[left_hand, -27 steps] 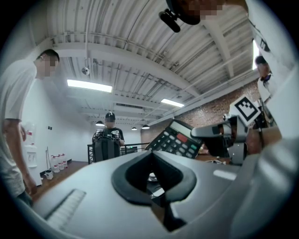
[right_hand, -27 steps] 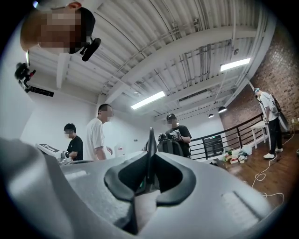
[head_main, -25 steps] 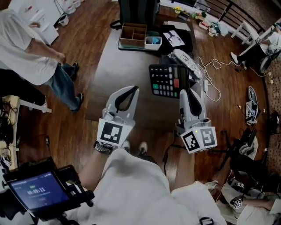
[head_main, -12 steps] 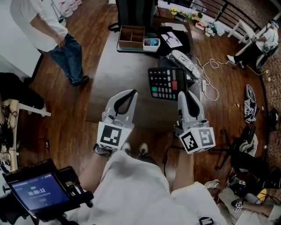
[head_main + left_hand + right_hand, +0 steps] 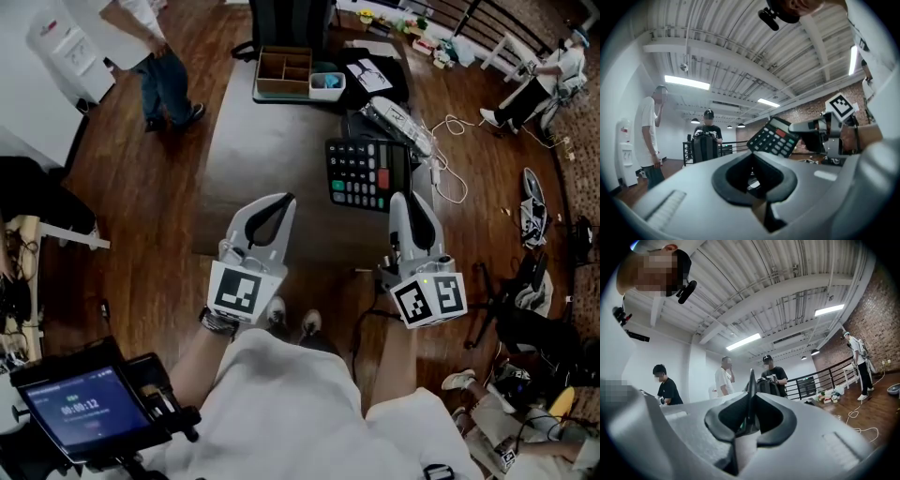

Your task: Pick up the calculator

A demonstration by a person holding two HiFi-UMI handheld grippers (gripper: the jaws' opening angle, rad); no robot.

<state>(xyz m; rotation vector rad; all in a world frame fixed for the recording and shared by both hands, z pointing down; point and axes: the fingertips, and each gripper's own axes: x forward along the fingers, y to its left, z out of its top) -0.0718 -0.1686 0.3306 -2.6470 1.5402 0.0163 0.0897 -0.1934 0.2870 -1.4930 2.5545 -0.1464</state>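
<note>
1. The right gripper [image 5: 410,197] is gripping the calculator [image 5: 367,173] at its near right corner, its jaws standing only narrowly apart on the thin body, which is showing edge-on between them
2. The calculator is hanging keys-up and tilted in the air over the right side of the table [image 5: 262,150], lifted clear of its surface
3. The left gripper [image 5: 280,200] is hovering above the table's near edge, its jaws lying together with nothing between them
4. A wooden tray [image 5: 285,68] is sitting at the table's far edge, and a power strip [image 5: 398,125] is lying by the far right corner, just beyond the calculator
5. A person [image 5: 155,42] is standing on the floor off the far left corner
</note>
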